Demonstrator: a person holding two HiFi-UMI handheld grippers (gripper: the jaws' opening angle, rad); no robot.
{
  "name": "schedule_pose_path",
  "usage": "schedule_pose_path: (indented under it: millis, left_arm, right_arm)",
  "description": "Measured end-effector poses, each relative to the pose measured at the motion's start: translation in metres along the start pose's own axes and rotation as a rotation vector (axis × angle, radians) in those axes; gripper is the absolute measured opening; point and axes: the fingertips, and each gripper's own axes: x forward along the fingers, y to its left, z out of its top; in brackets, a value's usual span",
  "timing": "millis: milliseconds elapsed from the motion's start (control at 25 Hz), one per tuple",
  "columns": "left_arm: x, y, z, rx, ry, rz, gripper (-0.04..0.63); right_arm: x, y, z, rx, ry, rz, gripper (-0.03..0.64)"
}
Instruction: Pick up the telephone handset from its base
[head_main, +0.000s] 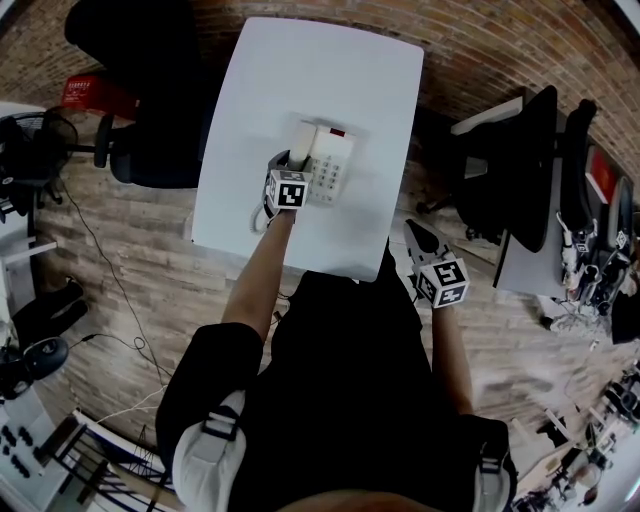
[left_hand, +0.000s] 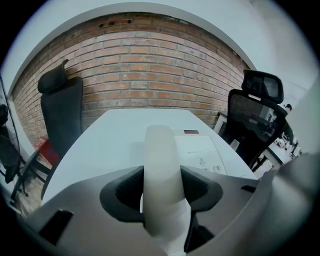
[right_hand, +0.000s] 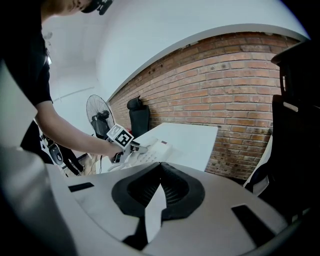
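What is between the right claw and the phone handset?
In the head view, the phone's base with its buttons and some bare white table lie between the right claw and the handset.

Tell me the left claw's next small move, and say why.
Probably lift straight up a little. The left claw is shut on the handset, which seems to lie along the base, so raising it should free it.
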Motion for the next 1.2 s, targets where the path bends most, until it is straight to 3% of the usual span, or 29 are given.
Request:
schedule_pose_path:
  millis: [800,1200]
  left_arm:
    - [-0.041,0.004,0.021,-0.066,-0.147,-0.062,0.221]
    - [-0.078,0.008,0.024,-0.055,-0.204,-0.114,0.221]
  right_arm:
    - [0.01,0.014,0.008,-0.02,-0.021,0.031,-0.003]
    - [0.018,0.035,0.017,-0.042,-0.052,0.055,-0.003]
